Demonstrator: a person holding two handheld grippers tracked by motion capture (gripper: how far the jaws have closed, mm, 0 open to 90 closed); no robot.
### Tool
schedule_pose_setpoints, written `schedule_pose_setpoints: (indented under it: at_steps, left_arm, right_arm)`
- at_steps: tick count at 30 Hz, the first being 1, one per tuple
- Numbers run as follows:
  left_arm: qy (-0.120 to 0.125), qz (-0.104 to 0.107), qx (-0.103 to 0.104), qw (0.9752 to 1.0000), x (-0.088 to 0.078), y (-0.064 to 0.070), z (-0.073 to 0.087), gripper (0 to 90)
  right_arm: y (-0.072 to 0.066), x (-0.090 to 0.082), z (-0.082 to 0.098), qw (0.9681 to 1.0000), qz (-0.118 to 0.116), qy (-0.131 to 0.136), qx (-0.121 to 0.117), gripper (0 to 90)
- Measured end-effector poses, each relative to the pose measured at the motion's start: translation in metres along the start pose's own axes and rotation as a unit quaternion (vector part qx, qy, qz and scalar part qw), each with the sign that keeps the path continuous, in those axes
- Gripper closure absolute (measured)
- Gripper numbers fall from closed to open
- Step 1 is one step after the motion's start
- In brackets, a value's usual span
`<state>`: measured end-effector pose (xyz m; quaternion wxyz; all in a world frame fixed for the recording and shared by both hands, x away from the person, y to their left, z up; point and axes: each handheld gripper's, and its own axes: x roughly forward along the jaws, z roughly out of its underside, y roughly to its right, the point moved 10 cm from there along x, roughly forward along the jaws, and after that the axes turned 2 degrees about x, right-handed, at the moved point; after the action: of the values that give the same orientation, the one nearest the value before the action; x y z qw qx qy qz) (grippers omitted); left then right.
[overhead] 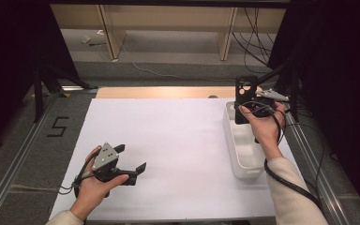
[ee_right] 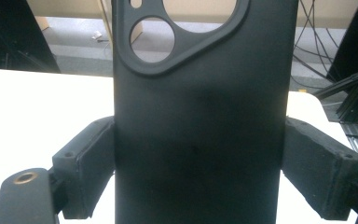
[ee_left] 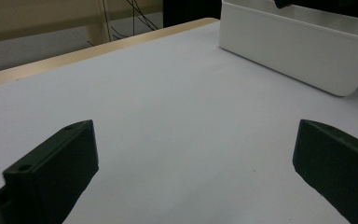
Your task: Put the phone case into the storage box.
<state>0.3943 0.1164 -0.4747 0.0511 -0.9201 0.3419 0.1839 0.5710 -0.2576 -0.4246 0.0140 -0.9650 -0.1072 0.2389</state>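
A black phone case [overhead: 245,93] with a cut-out for the camera stands upright over the far end of a white bin [overhead: 230,137]. My right gripper [overhead: 246,113] is shut on its lower half. In the right gripper view the phone case [ee_right: 200,116] sits between both pads, which press on its two long edges, and the right gripper [ee_right: 198,173] grips it from below. My left gripper [overhead: 132,157] rests low over the white table sheet [overhead: 168,140] at the near left, open, with nothing between its fingers. In the left gripper view the left gripper [ee_left: 196,154] stands wide apart over bare sheet.
The white bin [ee_left: 298,51] runs along the right side of the sheet and looks empty. A wooden table edge [overhead: 168,92] lies beyond the sheet. Metal rails flank the table, with cables and shelf legs behind.
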Motion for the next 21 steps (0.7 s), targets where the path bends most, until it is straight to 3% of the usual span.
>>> schedule_pose_setpoints:
  at_steps: [12,21]
  left_arm:
    - [0.0,0.0,-0.001,1.0,0.0003,0.0002,0.0002,0.0]
    - [0.003,-0.002,-0.002,1.0,-0.0007,-0.0005,-0.0011,0.0]
  right_arm:
    - [0.0019,0.0003,-0.0065,1.0,0.001,0.001,0.0,16.4]
    - [0.0003,0.0072,0.0026,0.9999,0.004,-0.009,-0.001,16.4]
